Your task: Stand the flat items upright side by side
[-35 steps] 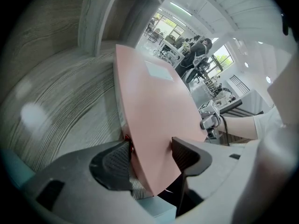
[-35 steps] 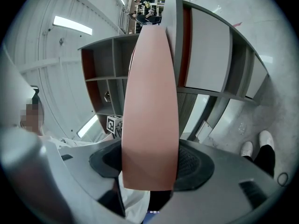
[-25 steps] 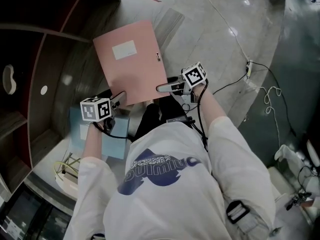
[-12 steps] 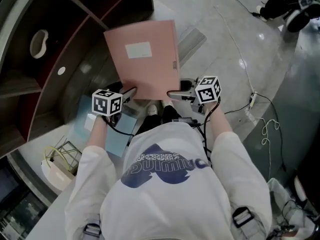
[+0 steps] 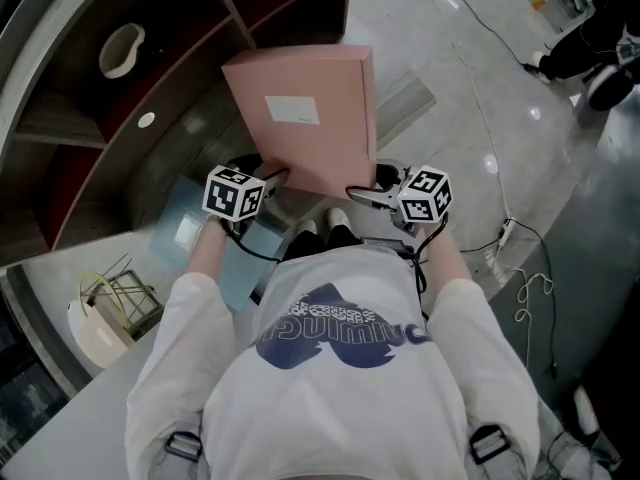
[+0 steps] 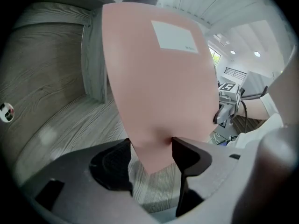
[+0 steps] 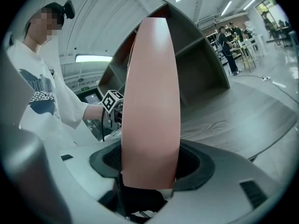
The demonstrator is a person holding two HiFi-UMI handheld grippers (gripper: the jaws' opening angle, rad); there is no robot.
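A pink box folder (image 5: 310, 118) with a white label hangs tilted off the wood-grain floor, its labelled face towards me. My left gripper (image 5: 275, 180) is shut on its near left corner, and my right gripper (image 5: 362, 196) is shut on its near right edge. The left gripper view shows the folder's (image 6: 159, 78) bottom corner pinched between the jaws of that gripper (image 6: 152, 155). In the right gripper view, the folder's narrow edge (image 7: 152, 101) rises straight up from the jaws of that gripper (image 7: 149, 164). A pale blue folder (image 5: 190, 230) lies flat on the floor beside my left hand.
A dark open shelf unit (image 5: 150, 58) stands at the upper left, with a white object (image 5: 122, 48) in one bay. A white bucket with a wire frame (image 5: 105, 313) sits at the lower left. Cables (image 5: 505, 233) trail over the shiny floor on the right.
The pink folder has swung from lying nearly flat to steeply tilted, lifted in both grippers. Both grippers have stayed closed on it.
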